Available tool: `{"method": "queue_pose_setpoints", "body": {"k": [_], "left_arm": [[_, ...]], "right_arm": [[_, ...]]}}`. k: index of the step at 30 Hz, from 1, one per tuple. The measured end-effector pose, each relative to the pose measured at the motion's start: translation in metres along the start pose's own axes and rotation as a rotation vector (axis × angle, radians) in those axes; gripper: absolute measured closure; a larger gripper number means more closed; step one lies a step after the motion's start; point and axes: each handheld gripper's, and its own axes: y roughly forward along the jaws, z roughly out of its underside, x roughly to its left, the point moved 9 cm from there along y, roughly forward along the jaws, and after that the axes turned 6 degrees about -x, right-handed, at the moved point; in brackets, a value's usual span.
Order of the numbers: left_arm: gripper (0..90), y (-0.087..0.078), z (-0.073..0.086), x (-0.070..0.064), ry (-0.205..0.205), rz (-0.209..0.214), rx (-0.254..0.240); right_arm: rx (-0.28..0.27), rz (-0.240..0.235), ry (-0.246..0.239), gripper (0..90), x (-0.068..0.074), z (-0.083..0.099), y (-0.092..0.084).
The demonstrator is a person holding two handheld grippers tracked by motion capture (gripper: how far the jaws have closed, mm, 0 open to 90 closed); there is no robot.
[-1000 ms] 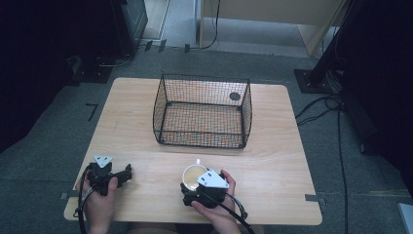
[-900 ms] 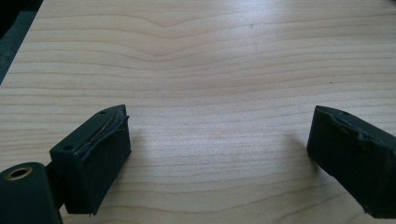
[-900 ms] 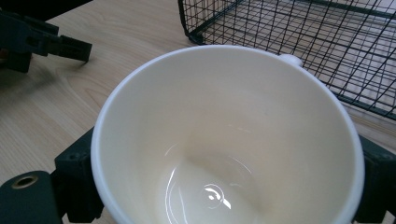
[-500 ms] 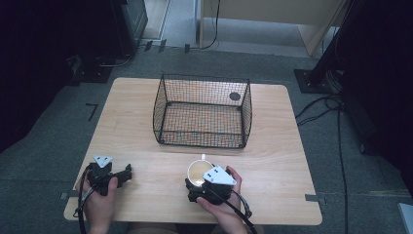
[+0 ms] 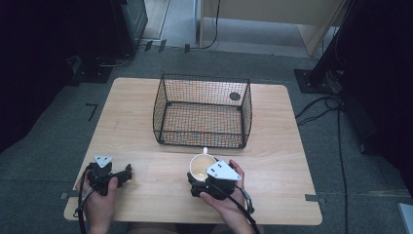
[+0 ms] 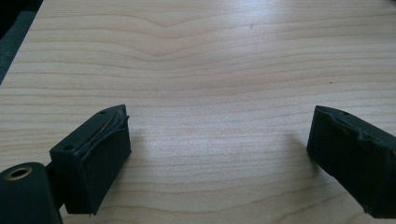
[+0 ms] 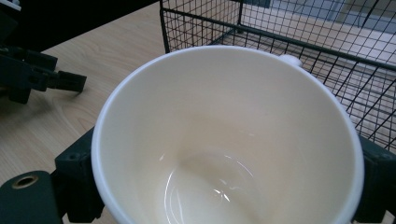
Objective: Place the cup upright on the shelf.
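high view: cream glazed ceramic mug (image 5: 201,166) sits upright at the near edge of the pale wooden tabletop (image 5: 282,146), just before the black wire mesh basket (image 5: 202,111); right tool (image 5: 207,183) clamps its body, hand low behind.
left gripper view: left tool (image 6: 219,154) rests with jaws apart, holding nothing.
right gripper view: mug rim between both jaws; judged rigid, slick, breakable, so grip the wall.

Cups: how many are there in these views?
1. The cream cup sits between the right gripper's fingers, just in front of the wire basket, which looks empty.
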Motion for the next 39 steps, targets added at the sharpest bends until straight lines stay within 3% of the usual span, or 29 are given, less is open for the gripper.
{"method": "queue_pose_setpoints", "body": {"k": [7, 15, 25, 31, 39], "left_arm": [[6.4, 0.0, 0.0, 0.0, 0.0, 0.0, 0.0], [6.4, 0.0, 0.0, 0.0, 0.0, 0.0, 0.0], [6.4, 0.0, 0.0, 0.0, -0.001, 0.0, -0.001], [6.4, 0.0, 0.0, 0.0, -0.001, 0.0, -0.001], [6.4, 0.0, 0.0, 0.0, -0.002, -0.001, -0.003]], "right_arm": [[-0.038, 0.028, -0.023, 9.3, -0.007, -0.01, -0.001], [-0.087, 0.017, -0.028, 9.3, -0.012, -0.027, -0.002], [-0.12, 0.039, -0.06, 9.3, -0.02, -0.045, -0.002], [-0.145, 0.02, -0.05, 9.3, -0.023, -0.056, -0.001], [-0.205, 0.027, -0.074, 9.3, -0.029, -0.077, 0.002]]}}
